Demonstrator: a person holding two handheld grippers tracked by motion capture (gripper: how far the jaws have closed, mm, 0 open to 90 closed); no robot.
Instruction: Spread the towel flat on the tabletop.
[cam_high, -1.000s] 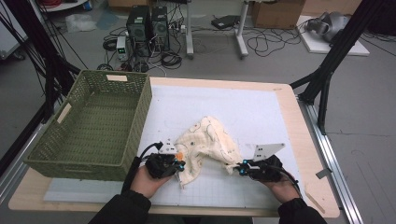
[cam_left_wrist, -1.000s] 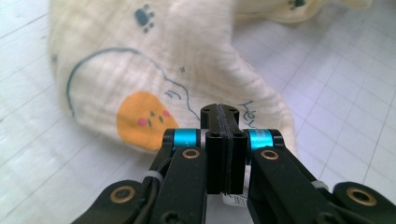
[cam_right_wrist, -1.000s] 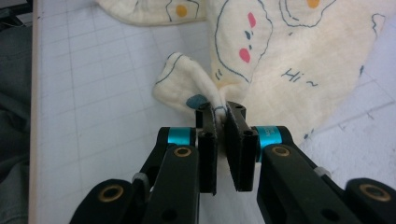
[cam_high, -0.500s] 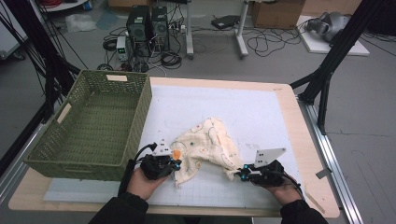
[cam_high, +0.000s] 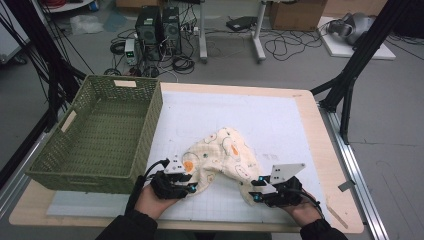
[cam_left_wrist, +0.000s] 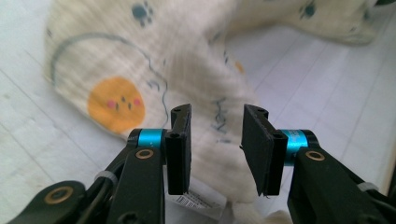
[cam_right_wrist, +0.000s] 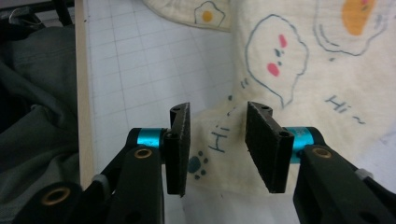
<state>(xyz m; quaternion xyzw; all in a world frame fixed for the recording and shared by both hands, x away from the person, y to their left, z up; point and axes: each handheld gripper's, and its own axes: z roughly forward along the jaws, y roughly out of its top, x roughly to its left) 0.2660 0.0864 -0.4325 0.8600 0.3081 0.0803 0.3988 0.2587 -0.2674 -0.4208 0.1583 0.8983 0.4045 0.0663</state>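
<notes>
A cream cloth (cam_high: 220, 155) printed with orange faces and speech bubbles lies crumpled on the white gridded mat (cam_high: 260, 115). My left gripper (cam_high: 192, 187) sits at the cloth's near left end. In the left gripper view its jaws (cam_left_wrist: 215, 149) have just been opening and stand apart over the cloth (cam_left_wrist: 116, 70), with a white label under them. My right gripper (cam_high: 255, 194) is at the cloth's near right end. Its jaws (cam_right_wrist: 217, 144) have also just been opening; the cloth's (cam_right_wrist: 289, 60) edge lies slack between them, untouched by the pads.
A green woven basket (cam_high: 152, 120) stands on the table's left side, close to the cloth. The wooden table edge (cam_high: 330, 150) runs along the right. Black stand legs, cables and computers are on the floor beyond the table.
The cloth has sunk from a raised bunch to lie lower and flatter on the mat. Both hands have hardly moved.
</notes>
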